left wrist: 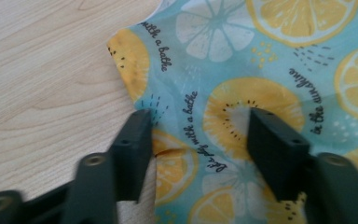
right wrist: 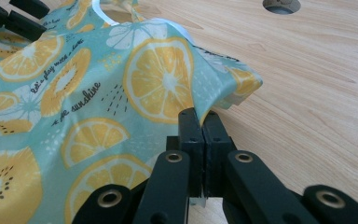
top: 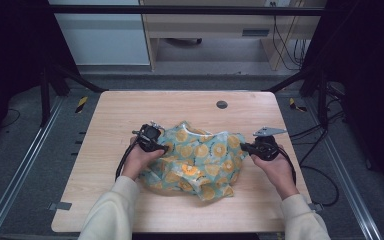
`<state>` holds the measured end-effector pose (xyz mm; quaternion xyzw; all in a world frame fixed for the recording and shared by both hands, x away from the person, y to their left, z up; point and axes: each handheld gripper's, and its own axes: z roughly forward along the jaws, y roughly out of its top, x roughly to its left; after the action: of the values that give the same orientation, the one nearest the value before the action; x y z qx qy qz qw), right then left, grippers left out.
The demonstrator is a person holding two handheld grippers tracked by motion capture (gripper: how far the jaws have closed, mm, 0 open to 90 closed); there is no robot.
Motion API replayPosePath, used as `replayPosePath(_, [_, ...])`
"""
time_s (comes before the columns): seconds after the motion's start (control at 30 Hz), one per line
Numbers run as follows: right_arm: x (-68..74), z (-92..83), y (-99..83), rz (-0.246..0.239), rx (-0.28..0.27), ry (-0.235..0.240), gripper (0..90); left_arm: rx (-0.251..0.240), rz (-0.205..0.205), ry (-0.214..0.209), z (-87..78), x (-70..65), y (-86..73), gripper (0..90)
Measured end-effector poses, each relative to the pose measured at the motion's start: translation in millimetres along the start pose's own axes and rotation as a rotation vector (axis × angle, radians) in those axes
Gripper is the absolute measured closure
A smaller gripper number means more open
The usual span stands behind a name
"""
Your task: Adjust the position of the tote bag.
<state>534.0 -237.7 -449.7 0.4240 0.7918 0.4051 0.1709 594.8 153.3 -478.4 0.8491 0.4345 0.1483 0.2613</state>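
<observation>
Turquoise fabric printed with yellow lemon slices and black script, a crumpled garment [top: 200, 160], lies bunched in the middle of the pale wooden table [top: 115, 115], between the person's two hands. The left gripper [top: 156, 141] sits at the garment's left edge, pointing down onto the cloth. In the left gripper view its two black jaws stand apart over the fabric [left wrist: 242, 70], one at the hem where cloth meets bare wood, the other farther in on a lemon slice; the cloth lies between them and they do not pinch it. The right gripper [right wrist: 201, 122] is at the garment's right edge, its jaws pressed together on a raised fold of the fabric [right wrist: 158, 79], which lifts that edge off the table. A small round hole [top: 222, 104] in the tabletop lies beyond the garment, well apart from it.
</observation>
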Motion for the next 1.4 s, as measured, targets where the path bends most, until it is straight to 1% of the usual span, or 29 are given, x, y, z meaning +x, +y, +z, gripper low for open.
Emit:
replayPosePath(0.03, [0.0,-0.2,0.1,0.001,-0.001,0.0,89.6,0.001,0.004,0.004,-0.2,0.2,-0.3,47.5])
replayPosePath(0.07, [-0.4,-0.7,0.2,-0.002,-0.004,0.0,89.6,-0.002,0.005,0.007,-0.7,0.3,-0.6,55.1])
replayPosePath(0.1, [-0.4,-0.7,0.2,-0.002,-0.004,0.0,89.6,-0.005,0.009,0.006,-0.7,0.4,-1.1,55.1])
replayPosePath(0.13, [-0.8,-1.0,0.2,-0.002,-0.003,-0.002,89.6,-0.003,0.016,0.006,-0.6,0.9,-1.9,60.5])
replayPosePath(0.17, [-0.8,-1.0,0.2,-0.002,-0.003,-0.002,89.6,-0.003,0.024,0.009,-0.7,1.2,-2.4,60.5])
replayPosePath(0.23, [-0.9,-1.4,0.4,0.002,-0.003,-0.003,89.7,-0.007,0.03,0.005,-0.5,1.8,-4.4,67.7])
replayPosePath(0.27, [-1.7,-1.3,0.3,-0.004,-0.007,-0.002,89.7,-0.004,0.034,0.002,-0.6,2.1,-5.0,73.1])
replayPosePath(0.3, [-1.7,-1.3,0.3,-0.004,-0.007,-0.002,89.7,-0.006,0.037,0.001,-0.6,2.0,-5.5,73.1])
replayPosePath(0.33, [-1.3,-1.4,0.3,0.002,-0.003,-0.003,89.7,-0.008,0.039,-0.007,-0.7,1.8,-6.1,77.5])
replayPosePath(0.37, [-1.3,-1.4,0.3,0.002,-0.003,-0.003,89.7,-0.007,0.047,-0.008,-1.1,1.4,-6.4,77.5])
replayPosePath(0.4, [-1.3,-1.1,0.4,-0.003,-0.006,-0.002,89.7,-0.011,0.053,-0.009,-1.0,0.4,-7.0,82.1])
replayPosePath(0.43, [-1.3,-1.1,0.4,-0.003,-0.006,-0.002,89.7,-0.01,0.061,-0.009,-1.3,-0.3,-7.2,82.1])
replayPosePath(0.47, [-0.9,-1.3,0.7,-0.001,-0.006,-0.002,89.7,-0.011,0.069,-0.016,-1.6,-1.1,-7.7,87.3])
replayPosePath(0.57, [-0.5,-1.6,0.8,-0.002,-0.007,-0.003,89.7,-0.02,0.062,-0.02,-1.9,-2.2,-9.1,90.0])
replayPosePath(0.63, [-0.6,-2.6,1.3,0.0,-0.013,-0.005,89.8,-0.032,0.058,-0.008,-4.9,-1.2,-8.9,90.0])
replayPosePath(0.7, [-1.4,-5.2,2.7,-0.006,-0.017,-0.01,89.9,-0.066,0.043,0.0,-12.2,1.7,-8.1,90.0])
replayPosePath(0.77, [-1.7,-8.5,5.1,-0.001,-0.024,-0.014,90.0,-0.106,0.028,0.008,-22.7,5.3,-7.1,90.0])
replayPosePath(0.8, [-2.3,-10.3,6.5,-0.008,-0.03,-0.016,90.0,-0.128,0.025,0.013,-29.0,7.3,-6.7,90.0])
replayPosePath(0.83, [-2.8,-12.0,8.1,-0.02,-0.036,-0.015,90.0,-0.138,0.031,0.021,-34.1,8.3,-6.3,90.0])
replayPosePath(0.87, [-1.9,-13.6,9.5,-0.019,-0.037,-0.017,90.0,-0.145,0.038,0.03,-38.1,9.1,-6.0,90.0])
replayPosePath(0.93, [-0.4,-16.4,12.0,-0.035,-0.042,-0.02,90.0,-0.18,0.046,0.043,-50.4,10.2,-5.5,90.0])
replayPosePath(1.0, [2.6,-20.9,14.8,-0.055,-0.05,-0.027,90.0,-0.199,0.054,0.056,-58.8,10.1,-5.2,90.0])
replayPosePath(1.07, [5.1,-26.4,17.7,-0.078,-0.052,-0.033,90.0,-0.217,0.071,0.079,-67.9,9.2,-4.7,90.0])
replayPosePath(1.13, [8.2,-35.7,22.0,-0.103,-0.056,-0.045,90.0,-0.231,0.075,0.086,-74.1,8.5,-4.2,90.0])
replayPosePath(1.17, [8.2,-35.7,22.0,-0.103,-0.056,-0.045,90.0,-0.237,0.079,0.091,-77.5,8.0,-3.8,90.0])
replayPosePath(1.2, [10.0,-41.7,25.0,-0.114,-0.061,-0.059,90.0,-0.244,0.08,0.091,-80.4,7.5,-3.2,90.0])
replayPosePath(1.23, [10.0,-41.7,25.0,-0.114,-0.061,-0.059,90.0,-0.249,0.083,0.095,-82.4,6.8,-2.5,90.0])
replayPosePath(1.27, [11.2,-46.2,28.0,-0.13,-0.066,-0.071,90.0,-0.257,0.097,0.106,-87.2,4.7,-0.4,90.0])
replayPosePath(1.4, [10.8,-50.5,30.9,-0.132,-0.069,-0.077,90.0,-0.271,0.11,0.124,-93.6,2.9,2.9,90.0])
